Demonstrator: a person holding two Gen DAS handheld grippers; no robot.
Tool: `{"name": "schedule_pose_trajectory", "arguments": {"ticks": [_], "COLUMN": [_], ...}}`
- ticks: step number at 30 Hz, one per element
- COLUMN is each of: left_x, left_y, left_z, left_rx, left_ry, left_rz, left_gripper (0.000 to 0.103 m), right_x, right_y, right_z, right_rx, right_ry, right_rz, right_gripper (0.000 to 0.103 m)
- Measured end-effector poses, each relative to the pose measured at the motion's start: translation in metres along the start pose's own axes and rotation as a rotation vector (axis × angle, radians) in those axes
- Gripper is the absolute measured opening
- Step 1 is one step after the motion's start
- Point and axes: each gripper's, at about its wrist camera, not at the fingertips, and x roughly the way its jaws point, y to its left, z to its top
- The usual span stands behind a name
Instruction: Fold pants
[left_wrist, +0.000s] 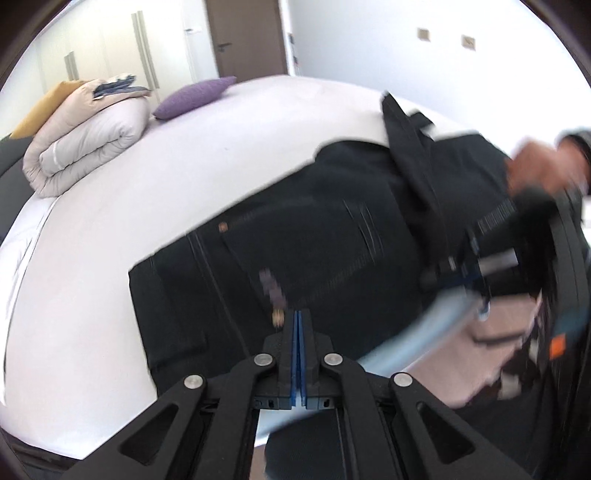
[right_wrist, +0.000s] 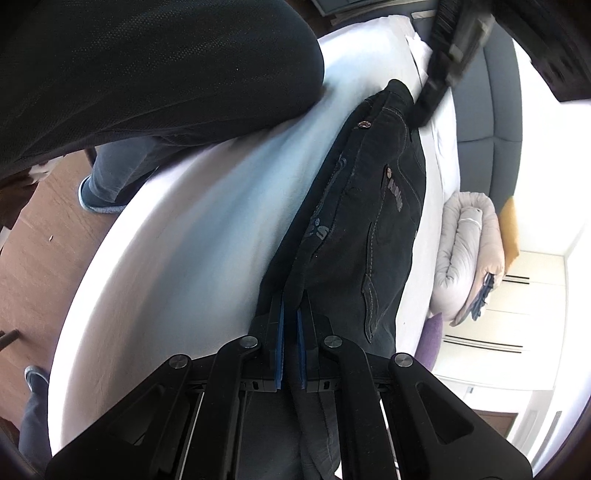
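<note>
Black jeans (left_wrist: 332, 236) lie spread on the white bed (left_wrist: 92, 258), waistband and back pocket toward me. My left gripper (left_wrist: 299, 317) is shut with its blue pads together and nothing visible between them, just above the jeans' near edge. My right gripper (right_wrist: 290, 306) is shut on a fold of the jeans (right_wrist: 373, 206), cloth pinched between its blue pads and hanging below. In the left wrist view the right gripper (left_wrist: 480, 273) is blurred at the far right, over the jeans.
A rolled duvet (left_wrist: 85, 140) and a purple pillow (left_wrist: 195, 96) lie at the bed's far end. A grey headboard (right_wrist: 487, 110) stands behind. My legs and the wooden floor (right_wrist: 40, 236) are beside the bed edge.
</note>
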Motion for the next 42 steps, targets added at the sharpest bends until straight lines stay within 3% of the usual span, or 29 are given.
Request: {"name": "schedule_pose_trajectory", "arguments": {"ticks": [3,5,8,11,13,14,16,18,21,23,26,32,34,35,36,38,39,42], "left_x": [0.041,0.084,0.100,0.107,0.109,0.111,0.114,0.115,0.117,0.119,0.118,0.114,0.113,0.113,0.113,0.113,0.112,0.111], "left_y": [0.000,0.000,-0.002,0.001,-0.005,-0.005,-0.003,0.002,-0.004,-0.002,-0.004,-0.001,0.001,0.002,0.002,0.001,0.002,0.002], "left_z": [0.021,0.023,0.028,0.034,0.035,0.036,0.038,0.036,0.027,0.026,0.026,0.024,0.023,0.023,0.023,0.023,0.023,0.023], "left_rx": [-0.067,-0.109,-0.130,-0.152,-0.140,-0.147,-0.171,-0.195,-0.227,-0.238,-0.237,-0.249,-0.256,-0.259,-0.261,-0.261,-0.260,-0.261], "left_ry": [0.034,0.143,0.143,0.167,0.175,0.179,0.176,0.169,0.157,0.153,0.151,0.149,0.147,0.146,0.145,0.144,0.143,0.140], "left_rz": [0.030,0.038,0.083,0.102,0.118,0.121,0.122,0.119,0.116,0.118,0.129,0.116,0.107,0.104,0.102,0.101,0.101,0.100], "left_gripper": [0.013,0.013,0.014,0.014,0.014,0.014,0.014,0.014,0.014,0.014,0.014,0.013,0.013,0.013,0.013,0.013,0.013,0.013], "right_x": [0.001,0.000,-0.005,-0.021,-0.025,-0.029,-0.030,-0.021,-0.007,0.010,0.051,0.130,0.149,0.154,0.157,0.161,0.158,0.129], "right_y": [0.002,-0.001,-0.015,-0.044,-0.063,-0.074,-0.089,-0.101,-0.115,-0.119,-0.122,-0.123,-0.117,-0.117,-0.120,-0.120,-0.121,-0.128], "right_z": [0.001,0.001,-0.006,-0.036,-0.072,-0.102,-0.163,-0.227,-0.333,-0.390,-0.455,-0.496,-0.505,-0.505,-0.504,-0.505,-0.508,-0.518], "right_rx": [0.049,0.136,0.350,0.726,0.999,1.185,1.468,1.694,2.029,2.208,2.410,2.498,2.527,2.525,2.507,2.491,2.489,2.491], "right_ry": [0.005,-0.001,-0.020,-0.086,-0.136,-0.182,-0.251,-0.239,-0.190,-0.110,-0.028,0.260,0.269,0.272,0.278,0.246,0.235,0.160], "right_rz": [-0.029,-0.033,0.004,0.125,0.210,0.240,0.272,0.275,0.187,0.148,0.192,0.250,0.261,0.254,0.247,0.276,0.262,0.178], "right_gripper": [0.006,0.006,0.011,0.019,0.058,0.085,0.087,0.087,0.087,0.086,0.081,0.081,0.076,0.063,0.040,0.014,0.005,0.002]}}
